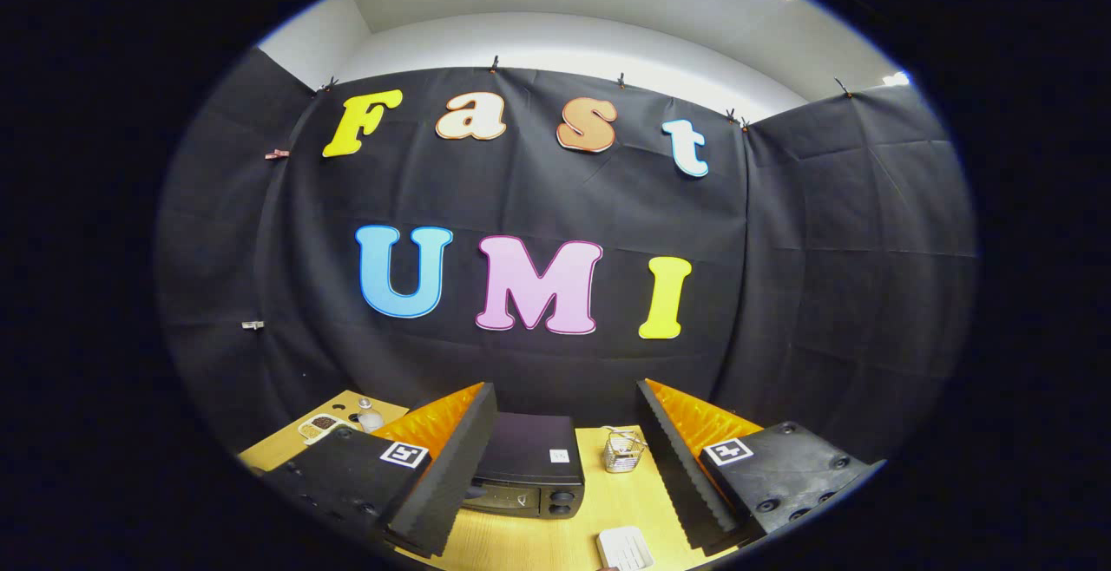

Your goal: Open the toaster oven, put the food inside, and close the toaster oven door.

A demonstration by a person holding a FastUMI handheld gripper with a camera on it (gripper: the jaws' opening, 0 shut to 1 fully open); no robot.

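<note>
Seen from the camera on the gripper (568, 458): fingers spread wide apart, nothing pinched between them, black ridged pads (451, 475) facing inward, orange backs behind. A square printed marker on top of each finger.

Between the two fingers and a little beyond them, closer to the left finger: the toaster oven (528, 465), black, standing on the light wooden table (538, 541). Its left side hidden behind the left finger. Front with two round knobs at the right end turned toward the camera; door apparently closed, though hard to tell from this high angle. A small white sticker on the flat top.

Just beside the oven, to its right and near the right finger: a small wire basket (625, 451), upright, apart from the oven, with something pale inside, too small to identify.

Nearer than the oven, low between the fingers: a white ribbed object (625, 548), lying flat on the table, partly cut off.

Beyond the left finger, well apart from the oven: a small tray with dark contents (319, 425) and a small rounded clear object (368, 417) beside it.
</note>
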